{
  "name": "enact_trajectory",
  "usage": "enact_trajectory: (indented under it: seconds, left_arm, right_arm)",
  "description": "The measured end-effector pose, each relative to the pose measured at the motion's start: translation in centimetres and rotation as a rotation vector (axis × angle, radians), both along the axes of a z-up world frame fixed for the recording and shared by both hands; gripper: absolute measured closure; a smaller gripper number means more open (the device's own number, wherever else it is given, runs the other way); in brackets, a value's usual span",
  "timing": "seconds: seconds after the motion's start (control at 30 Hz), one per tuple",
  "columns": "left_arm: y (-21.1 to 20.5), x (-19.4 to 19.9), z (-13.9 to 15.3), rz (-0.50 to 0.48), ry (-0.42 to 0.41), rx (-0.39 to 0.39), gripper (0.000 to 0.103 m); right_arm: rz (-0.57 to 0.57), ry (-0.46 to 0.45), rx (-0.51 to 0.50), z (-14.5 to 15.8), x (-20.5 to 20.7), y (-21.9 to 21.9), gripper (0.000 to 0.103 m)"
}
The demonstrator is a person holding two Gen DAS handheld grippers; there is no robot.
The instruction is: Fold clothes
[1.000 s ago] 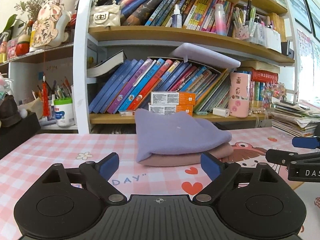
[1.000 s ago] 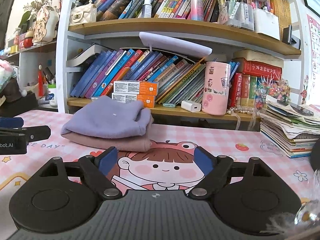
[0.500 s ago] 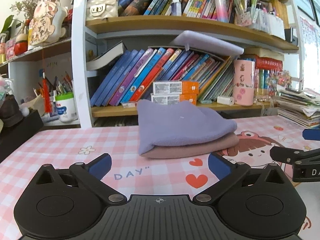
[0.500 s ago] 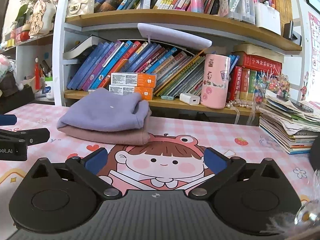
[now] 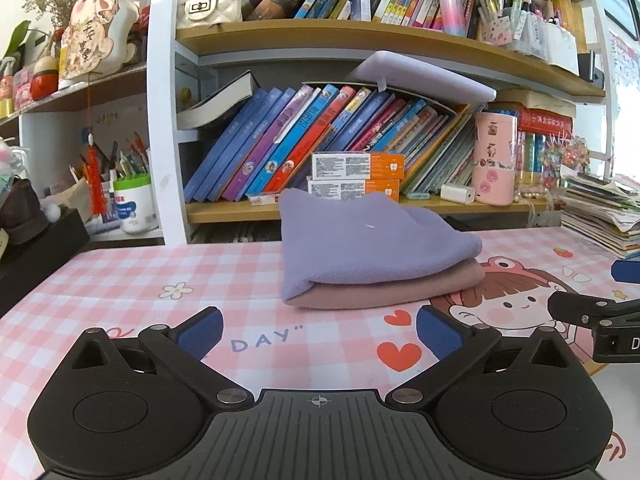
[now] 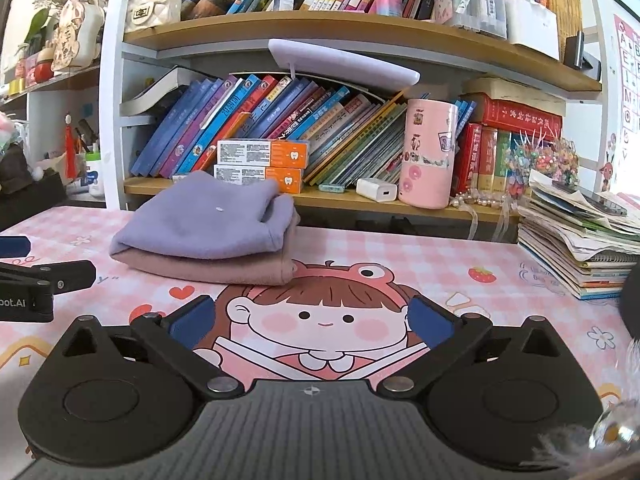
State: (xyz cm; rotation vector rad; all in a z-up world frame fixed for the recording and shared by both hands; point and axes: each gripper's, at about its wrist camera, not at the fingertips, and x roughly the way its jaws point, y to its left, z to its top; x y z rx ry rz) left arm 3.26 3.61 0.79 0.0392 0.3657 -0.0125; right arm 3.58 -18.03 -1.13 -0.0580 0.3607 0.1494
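Observation:
Two folded garments lie stacked on the pink checked desk mat [image 5: 132, 280]: a lilac one [image 5: 372, 248] on top of a dusty pink one [image 5: 400, 290]. The right wrist view shows the same stack, lilac [image 6: 204, 224] over pink [image 6: 224, 268], at centre left. My left gripper [image 5: 318, 330] stands open a short way in front of the stack, nothing between its blue pads. My right gripper [image 6: 311, 320] is open too, over the cartoon girl print, to the right of the stack. Each gripper's tip shows at the edge of the other's view.
A bookshelf [image 5: 360, 36] packed with leaning books stands right behind the stack. On its lower shelf are orange boxes [image 5: 356, 166] and a pink canister [image 6: 430, 152]. A pile of notebooks [image 6: 580, 240] sits on the right, a pen cup [image 5: 132, 208] on the left.
Both grippers' jaws have spread wider. The left view tilted slightly, so the stack sits a little lower and larger. The garments have not moved.

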Motion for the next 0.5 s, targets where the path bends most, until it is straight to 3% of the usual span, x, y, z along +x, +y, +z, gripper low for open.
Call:
enact_trajectory:
  seconds: [0.5]
  left_arm:
    - [-0.01,-0.07,0.03,-0.002,-0.001,0.003,0.0]
  right_arm:
    - [0.003,0.004,-0.005,-0.01,0.05,0.16,0.0]
